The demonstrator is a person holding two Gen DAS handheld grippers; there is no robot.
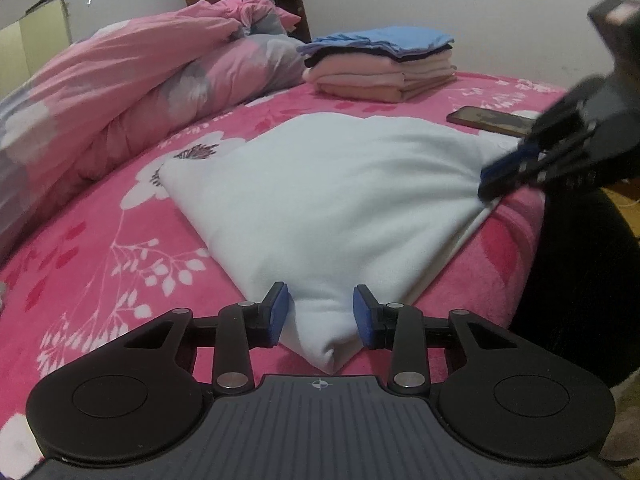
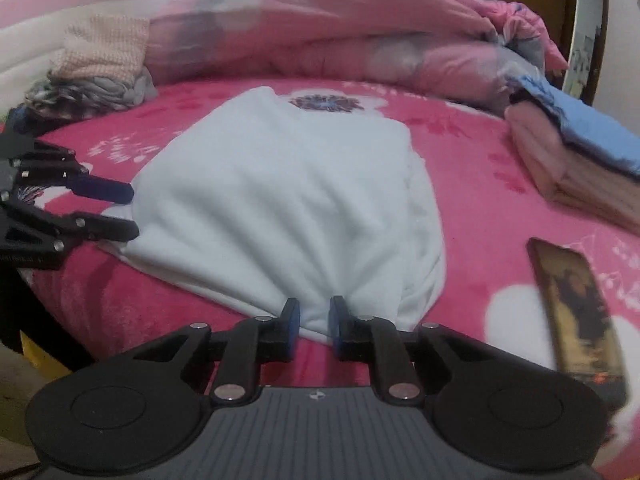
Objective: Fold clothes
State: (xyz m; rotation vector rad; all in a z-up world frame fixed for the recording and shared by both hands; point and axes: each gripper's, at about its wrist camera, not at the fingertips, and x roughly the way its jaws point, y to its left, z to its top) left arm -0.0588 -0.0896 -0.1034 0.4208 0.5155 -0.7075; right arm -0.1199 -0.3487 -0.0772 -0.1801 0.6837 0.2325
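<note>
We see the left gripper (image 1: pixel 320 314) with its jaws clamped on a bunched corner of the soft white cloth (image 1: pixel 332 200). The right gripper (image 2: pixel 314 330) has its jaws pinched on another gathered edge of that cloth. The cloth is folded and fuzzy, lying on the bright pink flowery bed (image 1: pixel 100 240). Behind the cloth sits a neat stack of folded clothes (image 1: pixel 380 68). Beside the cloth lies a flat dark phone (image 2: pixel 576 316). A puffy pink quilt (image 1: pixel 140 76) is heaped past the cloth.

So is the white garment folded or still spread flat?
Folded, partly: the white garment lies doubled into a thick bundle on the pink blanket, with rounded fold edges and gathered wrinkles.
</note>
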